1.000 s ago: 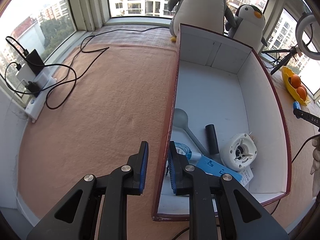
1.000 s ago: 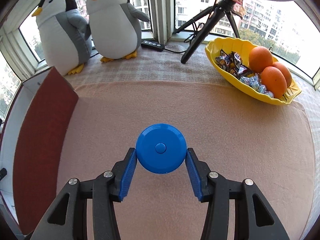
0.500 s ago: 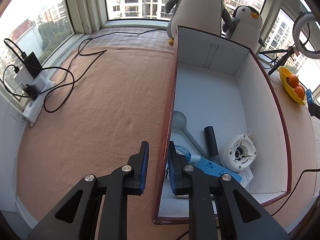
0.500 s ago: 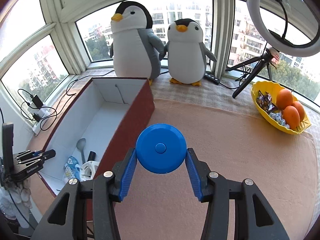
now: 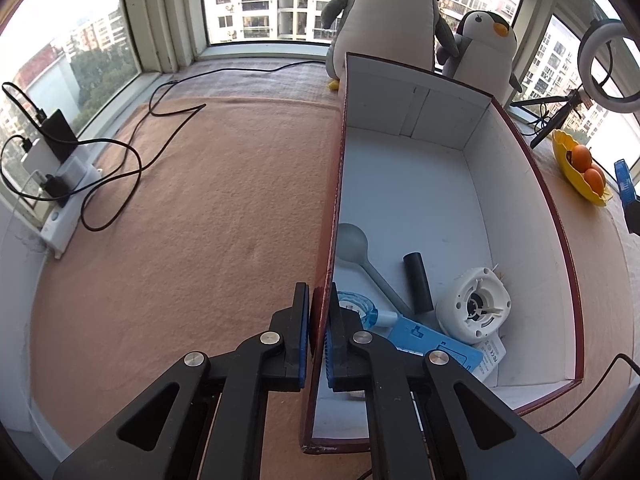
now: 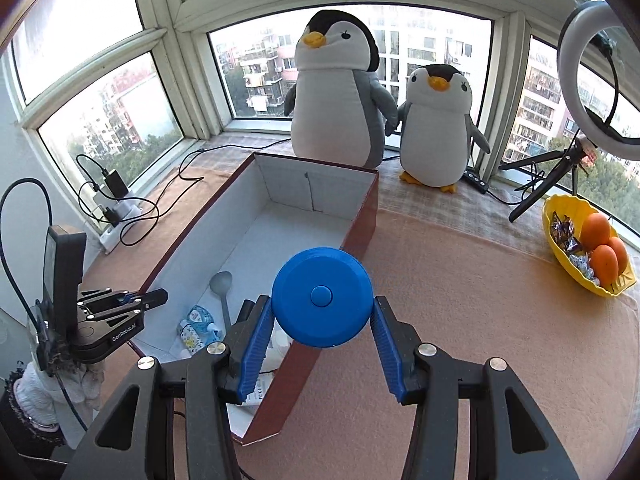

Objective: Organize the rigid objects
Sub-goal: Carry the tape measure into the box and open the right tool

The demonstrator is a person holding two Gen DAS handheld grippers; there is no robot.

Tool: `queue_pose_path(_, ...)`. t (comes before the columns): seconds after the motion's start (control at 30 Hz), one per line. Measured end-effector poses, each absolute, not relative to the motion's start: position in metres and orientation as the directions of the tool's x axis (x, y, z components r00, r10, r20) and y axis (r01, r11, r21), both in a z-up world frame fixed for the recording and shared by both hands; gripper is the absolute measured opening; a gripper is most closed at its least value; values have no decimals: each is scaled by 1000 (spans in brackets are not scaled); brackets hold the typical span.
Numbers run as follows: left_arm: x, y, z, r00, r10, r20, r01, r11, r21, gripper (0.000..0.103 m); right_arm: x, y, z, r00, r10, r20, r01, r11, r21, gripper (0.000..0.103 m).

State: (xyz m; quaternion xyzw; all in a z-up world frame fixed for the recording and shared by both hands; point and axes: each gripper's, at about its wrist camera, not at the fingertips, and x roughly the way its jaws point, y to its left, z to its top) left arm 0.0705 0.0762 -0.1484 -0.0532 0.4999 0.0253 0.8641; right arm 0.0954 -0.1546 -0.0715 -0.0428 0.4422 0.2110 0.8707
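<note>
Left gripper (image 5: 318, 334) pinches the box wall (image 5: 334, 208); right gripper (image 6: 322, 330) grips the blue disc (image 6: 322, 297) (edge-held): a twist may eject it short of the box.

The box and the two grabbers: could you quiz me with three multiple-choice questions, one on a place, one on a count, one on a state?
1. Where does the grey spoon lie?
A. inside the box
B. on the carpet
C. in the yellow bowl

2. How many toy penguins stand by the window?
A. one
B. two
C. four

3. What is the left gripper doing?
A. hanging open above the carpet
B. clamping the box wall
C. holding a spoon

Answers:
1 A, it rests on the white floor of the box.
2 B, a big penguin and a small penguin.
3 B, its jaws have just closed on the wall.
</note>
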Motion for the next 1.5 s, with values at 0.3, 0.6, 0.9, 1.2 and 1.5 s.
queue_pose_path(0.3, 70, 76, -148, 507, -14, -862, -90, 994, -69, 5, 88, -110, -85, 471, 353, -809, -473, 875, 106, 45)
queue_pose_path(0.6, 70, 75, -149, 508, -17, -861, -84, 994, -69, 5, 87, -86, -101, 434, 339, -835, -495, 864, 94, 45)
queue_pose_path(0.9, 70, 75, -149, 508, -18, -861, -85, 994, -71, 5, 90, -77, -110, 417, 331, -847, -498, 862, 91, 46)
queue_pose_path(1.2, 70, 75, -149, 507, -18, -862, -85, 994, -70, 5, 95, -75, -122, 380, 328, -865, -502, 859, 105, 46)
queue_pose_path(1.5, 70, 76, -150, 504, -13, -864, -82, 995, -63, 5, 92, -76, -117, 400, 330, -855, -503, 859, 96, 60)
